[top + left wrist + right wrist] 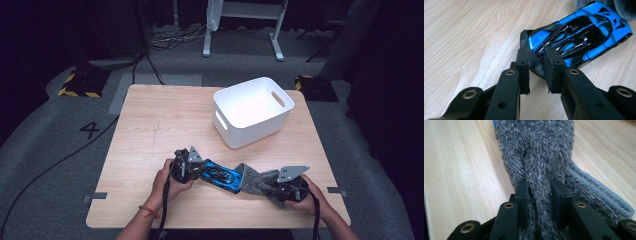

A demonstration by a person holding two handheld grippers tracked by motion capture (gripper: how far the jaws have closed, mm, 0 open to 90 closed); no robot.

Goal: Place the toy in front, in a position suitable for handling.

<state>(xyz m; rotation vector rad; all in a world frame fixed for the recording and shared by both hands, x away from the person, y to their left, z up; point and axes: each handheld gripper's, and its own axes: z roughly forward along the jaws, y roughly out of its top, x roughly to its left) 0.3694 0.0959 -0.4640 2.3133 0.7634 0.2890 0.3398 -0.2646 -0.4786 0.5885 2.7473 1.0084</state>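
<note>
High view with both gripper views: wiping a toy car. A glossy blue-and-black toy sports car (220, 175) lies on the pale wooden bench (165, 125), near its front edge, between the two hands. The left tongs (537, 65) pinch the car's black tail, one pad on either side of the bodywork, so that the model is pinned at one end. The right tongs (541, 192) are pressed together on a bunched fold of a grey fluffy microfibre cloth (257, 181), whose far end lies against the nose of the car. A white plastic bin with cut-out handles (252, 111) stands well apart, toward the far right of the bench.

The step in hand appears to be cleaning the car with the cloth. To do it well, the left grip should probably hold firm but not crush the thin tail. The cloth is best drawn along the length of the body, away from the pinned end, so the car is pulled straight, not twisted. A short, tight hold on the cloth would keep its loose hem from snagging.
</note>
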